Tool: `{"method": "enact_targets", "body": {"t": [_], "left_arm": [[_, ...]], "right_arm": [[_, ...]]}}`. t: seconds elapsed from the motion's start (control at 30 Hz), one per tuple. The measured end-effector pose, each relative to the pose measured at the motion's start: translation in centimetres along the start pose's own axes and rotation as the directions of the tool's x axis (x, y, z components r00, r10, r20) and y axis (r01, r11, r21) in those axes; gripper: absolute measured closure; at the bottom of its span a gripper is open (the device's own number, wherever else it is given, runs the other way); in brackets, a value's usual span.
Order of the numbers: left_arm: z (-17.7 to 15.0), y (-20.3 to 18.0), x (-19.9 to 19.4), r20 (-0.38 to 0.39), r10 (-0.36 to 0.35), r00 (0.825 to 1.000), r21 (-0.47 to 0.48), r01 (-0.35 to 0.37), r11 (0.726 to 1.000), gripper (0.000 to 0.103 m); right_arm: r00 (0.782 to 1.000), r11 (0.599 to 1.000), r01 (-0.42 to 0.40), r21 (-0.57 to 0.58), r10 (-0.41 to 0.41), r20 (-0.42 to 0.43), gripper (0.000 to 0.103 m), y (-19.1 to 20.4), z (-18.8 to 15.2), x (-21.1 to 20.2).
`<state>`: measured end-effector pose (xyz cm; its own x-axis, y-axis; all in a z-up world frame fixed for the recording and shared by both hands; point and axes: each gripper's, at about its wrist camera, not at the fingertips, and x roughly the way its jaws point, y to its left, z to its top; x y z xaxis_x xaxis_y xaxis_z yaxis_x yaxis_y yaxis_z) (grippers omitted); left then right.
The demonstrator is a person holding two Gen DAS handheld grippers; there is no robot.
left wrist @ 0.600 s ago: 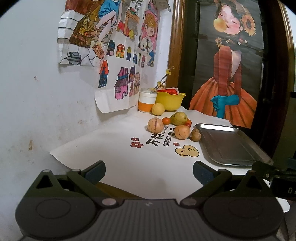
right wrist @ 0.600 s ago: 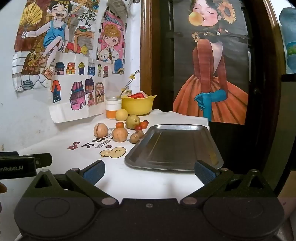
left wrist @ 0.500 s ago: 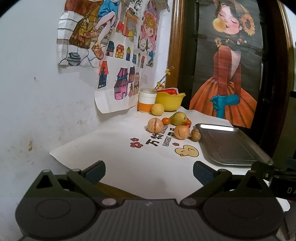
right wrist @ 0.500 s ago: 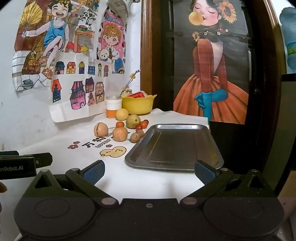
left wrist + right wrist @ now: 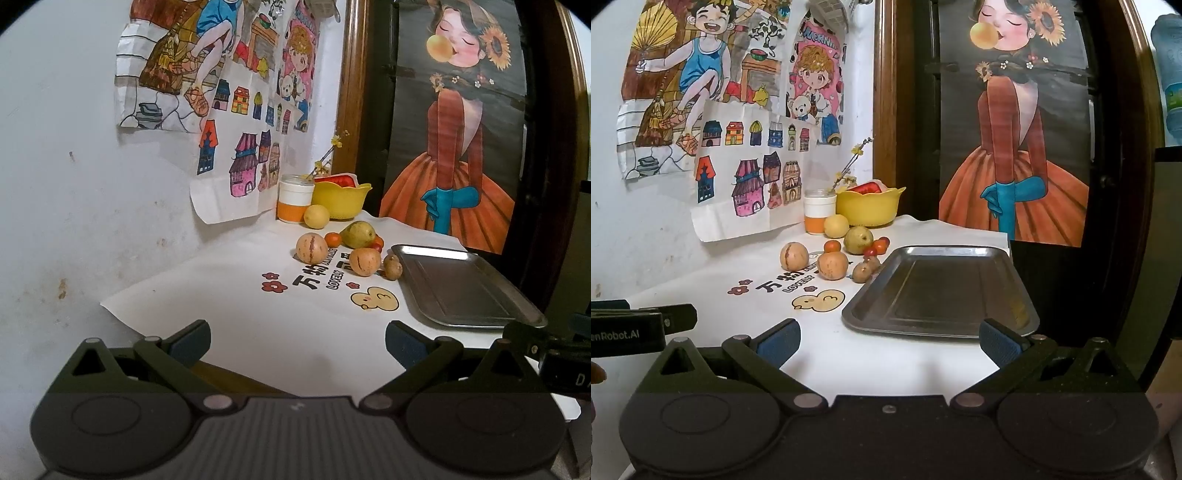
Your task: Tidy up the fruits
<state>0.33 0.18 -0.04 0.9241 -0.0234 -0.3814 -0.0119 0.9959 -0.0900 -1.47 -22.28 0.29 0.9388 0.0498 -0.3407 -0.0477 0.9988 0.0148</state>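
Note:
Loose fruit lies in a cluster on the white cloth: two tan round fruits point(image 5: 311, 248) point(image 5: 365, 261), a green pear point(image 5: 357, 234), a yellow round fruit point(image 5: 316, 216), small red-orange tomatoes point(image 5: 333, 239) and a small brown fruit point(image 5: 392, 267). An empty metal tray point(image 5: 942, 291) sits just right of them. My left gripper point(image 5: 297, 345) is open near the cloth's front edge, far short of the fruit. My right gripper point(image 5: 888, 343) is open in front of the tray's near rim. Both hold nothing.
A yellow bowl point(image 5: 866, 206) with something red in it and a white-orange cup point(image 5: 819, 212) stand at the back by the wall. Drawings hang on the left wall. A dark poster and wooden frame stand behind. The table edge drops off right of the tray point(image 5: 461, 288).

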Motion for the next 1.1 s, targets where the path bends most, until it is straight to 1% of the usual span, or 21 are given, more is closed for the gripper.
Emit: {"method": "enact_targets", "body": {"t": [1.1], "left_arm": [[-0.46, 0.3, 0.23, -0.012, 0.006, 1.0, -0.006, -0.006, 1.0, 0.0]], "right_arm": [[1.0, 1.0, -0.006, -0.008, 0.006, -0.014, 0.0, 0.44, -0.34, -0.02]]}}
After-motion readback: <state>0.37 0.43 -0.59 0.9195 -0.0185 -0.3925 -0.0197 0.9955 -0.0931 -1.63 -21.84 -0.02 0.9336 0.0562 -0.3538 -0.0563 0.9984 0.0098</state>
